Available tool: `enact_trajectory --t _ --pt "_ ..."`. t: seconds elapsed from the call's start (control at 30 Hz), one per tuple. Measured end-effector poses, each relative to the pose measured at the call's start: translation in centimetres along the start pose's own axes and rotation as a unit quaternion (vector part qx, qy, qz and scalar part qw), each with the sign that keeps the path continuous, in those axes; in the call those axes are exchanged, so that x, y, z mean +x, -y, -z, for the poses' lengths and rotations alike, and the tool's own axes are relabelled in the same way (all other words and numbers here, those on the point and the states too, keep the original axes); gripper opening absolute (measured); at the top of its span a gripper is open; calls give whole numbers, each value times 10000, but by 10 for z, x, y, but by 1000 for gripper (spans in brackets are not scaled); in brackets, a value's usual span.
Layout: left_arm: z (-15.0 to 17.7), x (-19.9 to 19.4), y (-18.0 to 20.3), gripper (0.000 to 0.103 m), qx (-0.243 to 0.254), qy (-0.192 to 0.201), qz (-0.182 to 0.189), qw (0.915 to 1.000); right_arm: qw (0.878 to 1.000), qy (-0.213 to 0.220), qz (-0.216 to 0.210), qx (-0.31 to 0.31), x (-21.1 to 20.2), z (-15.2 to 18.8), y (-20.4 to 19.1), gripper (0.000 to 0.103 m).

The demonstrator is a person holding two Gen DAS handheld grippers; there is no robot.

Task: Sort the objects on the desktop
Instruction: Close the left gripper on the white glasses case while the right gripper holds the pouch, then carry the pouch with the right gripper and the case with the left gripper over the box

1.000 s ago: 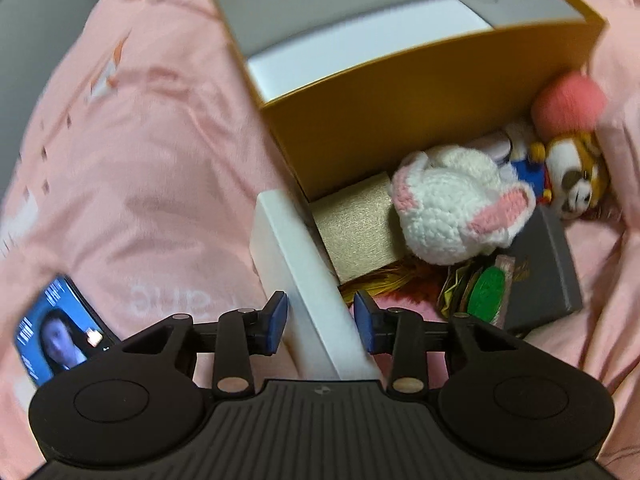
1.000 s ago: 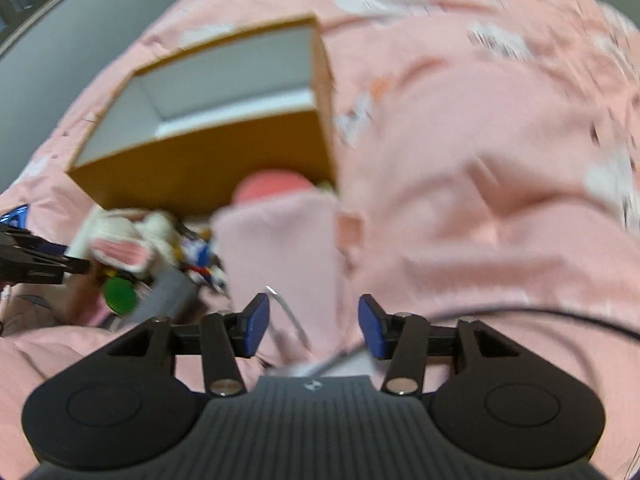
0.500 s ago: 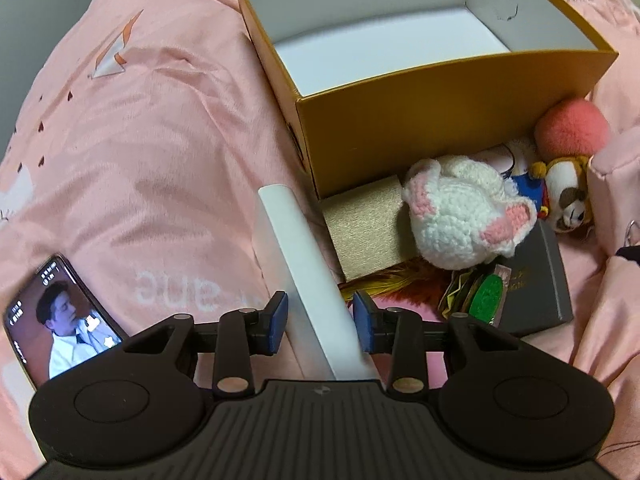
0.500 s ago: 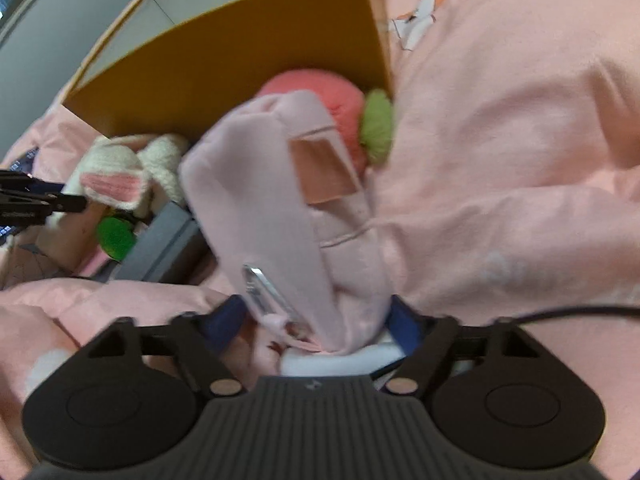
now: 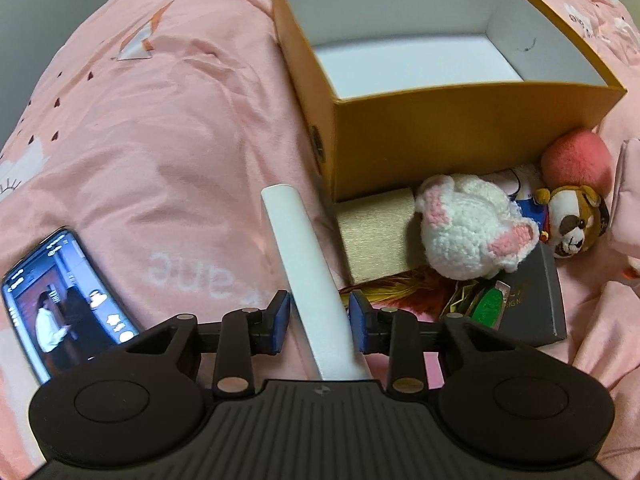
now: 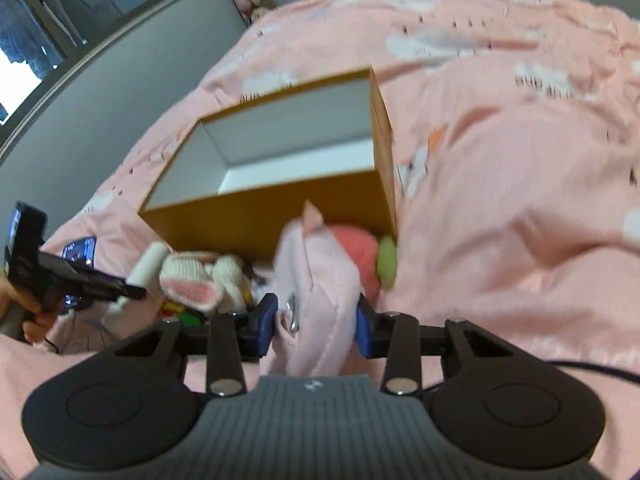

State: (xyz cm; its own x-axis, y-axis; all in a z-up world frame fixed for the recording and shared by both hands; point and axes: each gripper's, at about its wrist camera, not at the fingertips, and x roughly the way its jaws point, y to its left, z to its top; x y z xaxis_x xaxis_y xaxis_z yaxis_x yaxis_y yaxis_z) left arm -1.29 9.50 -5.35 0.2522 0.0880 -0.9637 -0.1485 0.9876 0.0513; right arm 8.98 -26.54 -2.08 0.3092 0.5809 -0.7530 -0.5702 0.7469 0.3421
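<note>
We see a pink bedspread [image 5: 168, 128] carrying the objects to be sorted. On it stands an open orange box [image 5: 460, 136] with a white, empty interior; it lies ahead of both grippers, beyond the cluttered pile at its near wall. In that pile are a gold box [image 5: 376, 232], a dark grey box [image 5: 536, 300], a crocheted white rabbit [image 5: 468, 228], a pink plush ball [image 5: 576, 160] and a toy dog [image 5: 572, 220]. A phone [image 5: 60, 300] lies apart, at the left.

The right gripper [image 6: 316, 324] is clamped on a pink plush pouch [image 6: 320, 280], its jaws having just been closing; the pouch hangs just before the box's near wall. The left gripper [image 5: 319, 320] straddles a white tube [image 5: 304, 264] whose long axis runs away from it towards the box's near-left corner. Its jaws have just been closing, yet small gaps remain at both pads, so we judge the tube not yet gripped. We judge the right hand nearer to a drop into the box.
</note>
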Motion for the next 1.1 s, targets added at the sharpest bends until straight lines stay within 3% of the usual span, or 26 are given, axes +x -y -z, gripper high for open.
enact_trajectory --t 0.13,0.3,0.5,0.6,0.77,1.1 --pt "2 9 5 42 -33 12 -28 10000 10000 59 -26 -5 2 -2 -6 41" --pt "2 21 26 45 381 1 -535 9978 9999 -91 36 -113 17 3 -11 41" --pt "2 28 29 47 516 -15 -684 9963 9997 -95 119 -181 23 9 -11 47" --pt "5 23 23 44 422 131 -532 9976 9993 -92 313 -186 29 12 -10 46" --pt "13 2 -4 34 -233 493 -32 9985 9997 29 210 -106 22 8 -11 39" --pt "17 -50 -23 33 -790 1230 431 9883 9972 500 169 -536 -6 -12 -35 38"
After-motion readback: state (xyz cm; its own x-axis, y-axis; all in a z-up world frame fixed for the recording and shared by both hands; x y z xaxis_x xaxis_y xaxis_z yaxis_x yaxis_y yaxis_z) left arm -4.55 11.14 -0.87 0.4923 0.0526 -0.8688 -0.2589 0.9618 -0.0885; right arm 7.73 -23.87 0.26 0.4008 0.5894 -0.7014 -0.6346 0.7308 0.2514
